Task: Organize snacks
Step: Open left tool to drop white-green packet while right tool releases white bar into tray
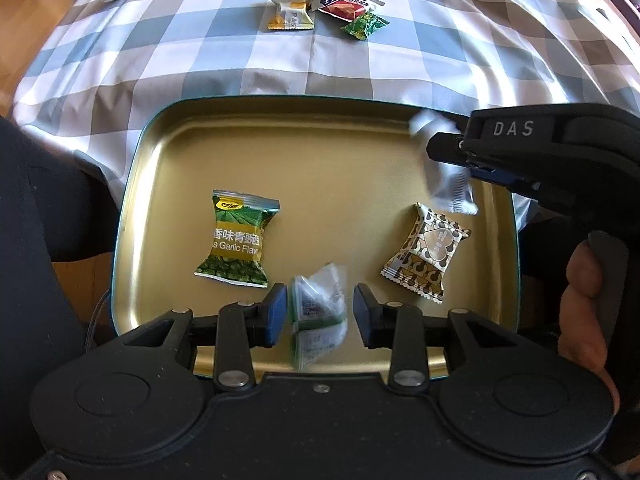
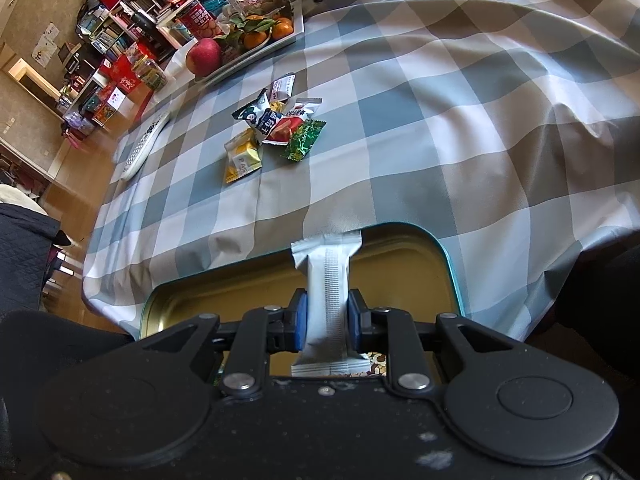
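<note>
A gold tray [image 1: 320, 152] with a teal rim lies at the table's near edge. In it are a green pea packet [image 1: 236, 240] and a brown patterned packet [image 1: 424, 252]. My left gripper [image 1: 320, 312] hangs over the tray's near side, jaws apart. A blurred green-and-white packet [image 1: 320, 300] stands between them on the tray floor, with a thin gap at the right finger [image 1: 368, 316]. My right gripper [image 2: 326, 320] is shut on a long white packet [image 2: 326, 292] above the tray [image 2: 404, 248]. From the left wrist view that gripper [image 1: 444, 152] and white packet [image 1: 450, 184] hang over the tray's right side.
Several loose snack packets [image 1: 324, 4] [image 2: 276, 128] lie in a pile farther out on the checked tablecloth [image 1: 440, 52]. A white remote [image 2: 144, 144] rests near the far left edge, and a fruit tray [image 2: 288, 40] stands beyond. A hand [image 1: 580, 300] grips the right tool.
</note>
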`<action>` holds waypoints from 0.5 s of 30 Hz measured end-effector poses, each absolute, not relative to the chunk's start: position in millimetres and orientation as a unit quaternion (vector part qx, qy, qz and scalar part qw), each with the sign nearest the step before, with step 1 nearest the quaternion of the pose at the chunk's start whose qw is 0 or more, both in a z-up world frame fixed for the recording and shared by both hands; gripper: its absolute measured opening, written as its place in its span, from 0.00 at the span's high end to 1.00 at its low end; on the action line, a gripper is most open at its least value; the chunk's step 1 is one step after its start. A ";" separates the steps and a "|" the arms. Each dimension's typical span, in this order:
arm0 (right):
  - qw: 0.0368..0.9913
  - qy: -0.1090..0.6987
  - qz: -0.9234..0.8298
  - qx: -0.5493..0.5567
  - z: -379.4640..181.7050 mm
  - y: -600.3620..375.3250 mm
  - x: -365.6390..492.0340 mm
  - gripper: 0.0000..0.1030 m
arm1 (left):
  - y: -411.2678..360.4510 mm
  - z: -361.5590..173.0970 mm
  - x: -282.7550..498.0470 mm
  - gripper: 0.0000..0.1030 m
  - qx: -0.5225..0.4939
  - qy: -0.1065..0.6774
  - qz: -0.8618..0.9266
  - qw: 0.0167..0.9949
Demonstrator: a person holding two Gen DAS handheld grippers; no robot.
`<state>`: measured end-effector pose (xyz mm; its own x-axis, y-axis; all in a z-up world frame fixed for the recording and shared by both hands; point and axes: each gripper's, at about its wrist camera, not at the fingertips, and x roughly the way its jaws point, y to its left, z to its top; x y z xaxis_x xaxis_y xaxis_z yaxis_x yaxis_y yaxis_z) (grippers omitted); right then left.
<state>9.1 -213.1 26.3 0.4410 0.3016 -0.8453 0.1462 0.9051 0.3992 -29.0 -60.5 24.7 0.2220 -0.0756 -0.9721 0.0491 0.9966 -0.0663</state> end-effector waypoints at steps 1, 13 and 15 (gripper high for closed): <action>0.822 0.526 0.049 0.213 26.5 -212.7 8.9 0.77 | -61.3 25.0 -29.3 0.56 -0.006 0.621 -0.038 0.783; 0.821 0.524 0.043 0.221 27.2 -215.3 8.0 0.67 | -54.8 21.5 -25.8 0.56 -0.022 0.634 -0.028 0.773; 0.821 0.525 0.043 0.218 27.2 -214.4 8.0 0.66 | -52.8 21.6 -24.8 0.56 -0.028 0.635 -0.026 0.772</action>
